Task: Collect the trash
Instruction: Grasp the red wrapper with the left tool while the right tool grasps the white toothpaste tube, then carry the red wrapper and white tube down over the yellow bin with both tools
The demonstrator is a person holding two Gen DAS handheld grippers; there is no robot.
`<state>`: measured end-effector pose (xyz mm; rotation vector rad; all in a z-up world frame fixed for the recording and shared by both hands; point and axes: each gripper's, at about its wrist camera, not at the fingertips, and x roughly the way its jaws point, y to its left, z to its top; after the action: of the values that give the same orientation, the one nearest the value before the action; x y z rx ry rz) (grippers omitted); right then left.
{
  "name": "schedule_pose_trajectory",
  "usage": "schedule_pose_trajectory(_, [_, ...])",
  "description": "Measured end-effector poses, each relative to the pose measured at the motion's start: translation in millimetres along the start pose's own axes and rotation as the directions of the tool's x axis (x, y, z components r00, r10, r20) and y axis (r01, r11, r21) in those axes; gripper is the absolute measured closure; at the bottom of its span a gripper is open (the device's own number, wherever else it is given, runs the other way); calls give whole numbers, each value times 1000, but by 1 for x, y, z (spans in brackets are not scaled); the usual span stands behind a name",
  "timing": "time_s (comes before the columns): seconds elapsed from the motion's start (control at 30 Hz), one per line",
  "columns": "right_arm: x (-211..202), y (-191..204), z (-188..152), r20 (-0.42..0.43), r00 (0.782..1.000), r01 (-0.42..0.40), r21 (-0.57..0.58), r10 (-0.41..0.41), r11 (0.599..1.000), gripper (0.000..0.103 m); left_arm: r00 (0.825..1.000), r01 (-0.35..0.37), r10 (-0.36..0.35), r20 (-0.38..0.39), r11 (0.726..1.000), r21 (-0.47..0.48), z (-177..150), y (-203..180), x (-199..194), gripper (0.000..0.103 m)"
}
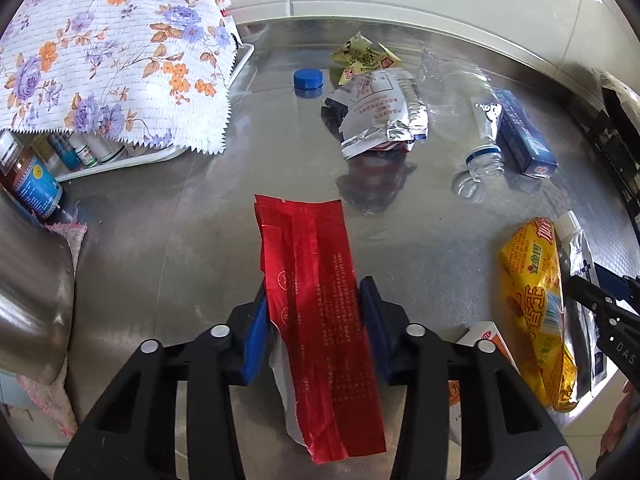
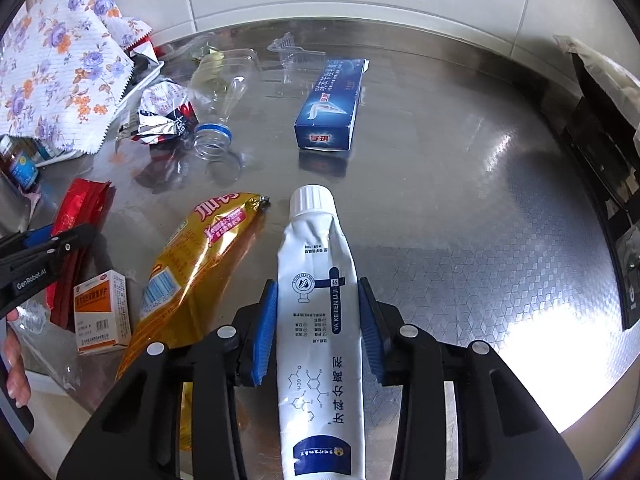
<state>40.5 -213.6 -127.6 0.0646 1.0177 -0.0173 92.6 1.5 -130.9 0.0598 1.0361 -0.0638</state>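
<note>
My left gripper has its blue pads on both sides of a flat red wrapper lying on the steel counter; the jaws touch its edges. My right gripper straddles a white toothpaste tube with its white cap pointing away; the pads sit at its sides. Other trash lies around: a yellow snack bag, a crumpled silver pouch, a clear plastic bottle, a blue cap and a yellow wrapper.
A blue toothpaste box lies at the back. A small orange-and-white medicine box sits near the front edge. A floral cloth covers a white rack with bottles at the left. A steel pot stands at far left.
</note>
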Motion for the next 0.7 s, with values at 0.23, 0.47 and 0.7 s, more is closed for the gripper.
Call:
schedule_pose_trajectory(0.23, [-8, -6, 5, 21, 1000, -9, 7, 9, 1000, 63, 1000, 15, -15, 13, 1000, 3, 2, -3, -8, 70])
schedule_pose_trajectory(0.47, [-19, -12, 8, 40, 999, -25, 15, 24, 1000, 63, 999, 21, -21, 34, 1000, -6, 2, -1, -27, 75])
schedule_pose_trajectory(0.7, [-28, -14, 5, 51, 997, -57, 27, 55, 998, 63, 999, 7, -7, 51, 1000, -7, 2, -1, -45, 76])
